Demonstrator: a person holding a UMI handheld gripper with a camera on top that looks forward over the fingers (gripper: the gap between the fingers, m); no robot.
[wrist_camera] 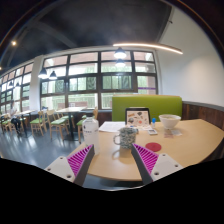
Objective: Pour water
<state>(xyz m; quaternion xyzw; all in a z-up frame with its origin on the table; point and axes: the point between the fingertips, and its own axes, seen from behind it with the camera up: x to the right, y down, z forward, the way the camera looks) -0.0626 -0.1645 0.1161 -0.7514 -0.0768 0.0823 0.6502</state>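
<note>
Hovering over a round wooden table [190, 140], the gripper [113, 160] holds its fingers wide apart, gripping nothing. A glass mug [124, 137] stands just beyond them, probably rigid, slippery and breakable; its handle or body looks graspable. Farther right sits a white bowl [169, 122].

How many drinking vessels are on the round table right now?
3: a glass mug just ahead of the open hand-held gripper, a white cup beyond the left finger, and a white cup at the far right. The tablet stand may hide others.
</note>
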